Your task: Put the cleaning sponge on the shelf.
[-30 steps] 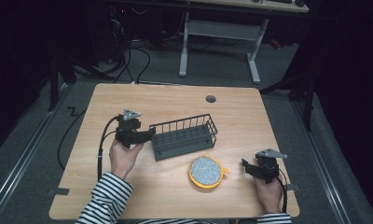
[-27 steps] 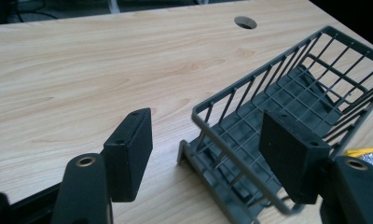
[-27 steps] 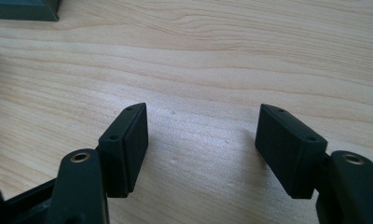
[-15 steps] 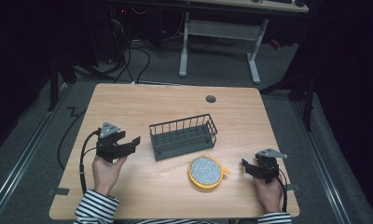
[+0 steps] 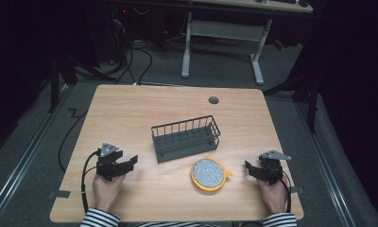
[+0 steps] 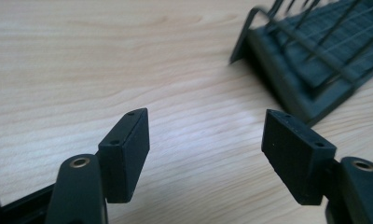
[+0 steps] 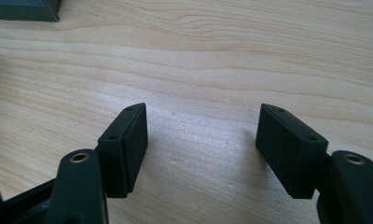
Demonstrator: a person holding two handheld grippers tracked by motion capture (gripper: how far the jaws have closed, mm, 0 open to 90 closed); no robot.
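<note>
A dark wire basket (image 5: 186, 137) stands in the middle of the wooden table (image 5: 130, 109); its corner (image 6: 310, 60) appears at the upper right of the left gripper view. In front of it lies a round yellow-rimmed dish (image 5: 209, 173) with a grey speckled top. My left gripper (image 5: 130, 162) rests near the table's front left, open and empty, a hand's width left of the basket. In its own view the left gripper (image 6: 205, 142) has bare wood between the jaws. My right gripper (image 5: 249, 168) sits at the front right, open, just right of the dish. The right gripper (image 7: 201, 140) likewise holds nothing.
A round cable hole (image 5: 213, 100) sits near the table's far edge. Black cables (image 5: 85, 182) trail from the left gripper over the front edge. Beyond the table stand white desk legs (image 5: 187, 47) and floor cables. Bare wood lies left and behind the basket.
My left gripper has pulled back from the basket's left end towards the table's front left. The right gripper and the dish have stayed put.
</note>
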